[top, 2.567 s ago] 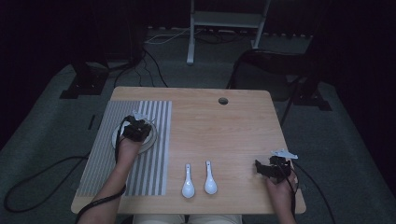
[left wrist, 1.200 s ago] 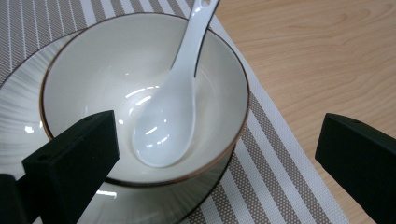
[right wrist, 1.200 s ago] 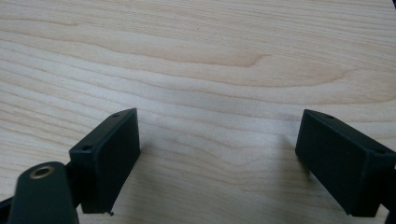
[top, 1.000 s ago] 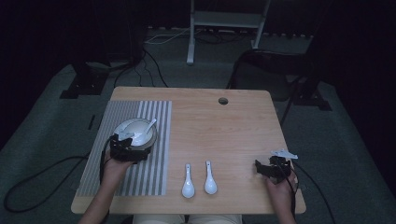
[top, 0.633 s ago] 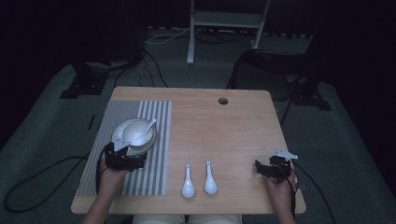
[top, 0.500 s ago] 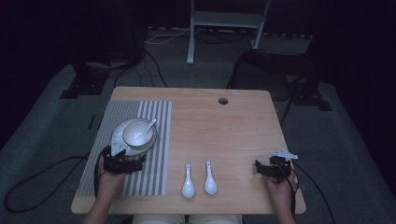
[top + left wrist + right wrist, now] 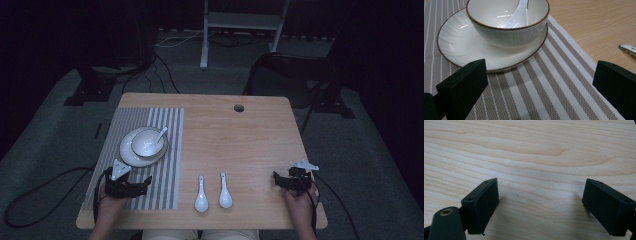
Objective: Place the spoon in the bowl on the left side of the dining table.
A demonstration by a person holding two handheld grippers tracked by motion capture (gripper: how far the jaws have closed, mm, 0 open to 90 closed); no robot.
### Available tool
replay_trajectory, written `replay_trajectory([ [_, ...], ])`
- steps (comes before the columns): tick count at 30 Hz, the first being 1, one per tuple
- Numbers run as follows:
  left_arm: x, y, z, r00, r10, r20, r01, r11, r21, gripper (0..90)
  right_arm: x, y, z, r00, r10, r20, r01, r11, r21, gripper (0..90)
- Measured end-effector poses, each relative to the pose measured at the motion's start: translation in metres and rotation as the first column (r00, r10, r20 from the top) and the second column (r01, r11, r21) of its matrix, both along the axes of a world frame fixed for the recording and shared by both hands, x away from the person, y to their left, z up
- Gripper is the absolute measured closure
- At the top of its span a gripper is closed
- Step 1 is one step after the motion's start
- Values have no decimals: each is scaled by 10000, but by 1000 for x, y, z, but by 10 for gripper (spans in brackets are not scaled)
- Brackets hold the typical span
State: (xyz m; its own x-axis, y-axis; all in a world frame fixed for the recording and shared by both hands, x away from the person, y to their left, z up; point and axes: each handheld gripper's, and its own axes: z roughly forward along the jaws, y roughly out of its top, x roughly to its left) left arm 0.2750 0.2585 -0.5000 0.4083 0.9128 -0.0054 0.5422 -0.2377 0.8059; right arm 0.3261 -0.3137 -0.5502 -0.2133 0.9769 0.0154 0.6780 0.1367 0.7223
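Observation:
A white bowl (image 7: 147, 142) (image 7: 506, 22) with a brown rim sits on a matching saucer (image 7: 131, 155) (image 7: 459, 50) on the striped placemat (image 7: 165, 150) (image 7: 544, 82). A white spoon (image 7: 159, 135) (image 7: 517, 15) rests inside the bowl. Two more white spoons (image 7: 201, 196) (image 7: 224, 192) lie side by side on the bare wood near the front edge. My left gripper (image 7: 145, 181) (image 7: 539, 85) is open, low over the placemat just in front of the saucer, holding nothing. My right gripper (image 7: 276, 178) (image 7: 541, 202) is open on the wood at the front right, with nothing between its jaws.
The wooden table (image 7: 250, 145) has a round cable hole (image 7: 239, 108) near its far edge. In the left gripper view a spoon handle tip (image 7: 627, 48) shows at the right. Dark floor, cables and a stand base lie beyond the table.
My left gripper has let go of the bowl and saucer and drawn back toward the front edge of the placemat. The right gripper has stayed still.

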Motion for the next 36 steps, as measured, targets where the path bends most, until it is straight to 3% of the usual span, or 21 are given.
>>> replay_trajectory([
  [4,-7,7,-5,9999,109,-41,-110,9996,-257,0,0,0,0,10000,-4,-2,4,10000,1,132],
  [9,-14,12,-12,9997,139,-177,-143,9997,-207,0,0,0,0,10000,-4,-2,4,10000,1,132],
  [18,-31,26,-28,9973,635,-372,-660,9954,-693,0,0,0,0,10000,0,-1,0,10000,2,132],
  [31,-51,50,-39,9888,1363,-605,-1375,9904,-154,0,0,0,0,10000,3,-2,-3,10000,3,132],
  [36,-59,59,-41,9832,1669,-734,-1689,9854,-216,0,0,0,0,10000,2,1,-2,10000,0,132],
])
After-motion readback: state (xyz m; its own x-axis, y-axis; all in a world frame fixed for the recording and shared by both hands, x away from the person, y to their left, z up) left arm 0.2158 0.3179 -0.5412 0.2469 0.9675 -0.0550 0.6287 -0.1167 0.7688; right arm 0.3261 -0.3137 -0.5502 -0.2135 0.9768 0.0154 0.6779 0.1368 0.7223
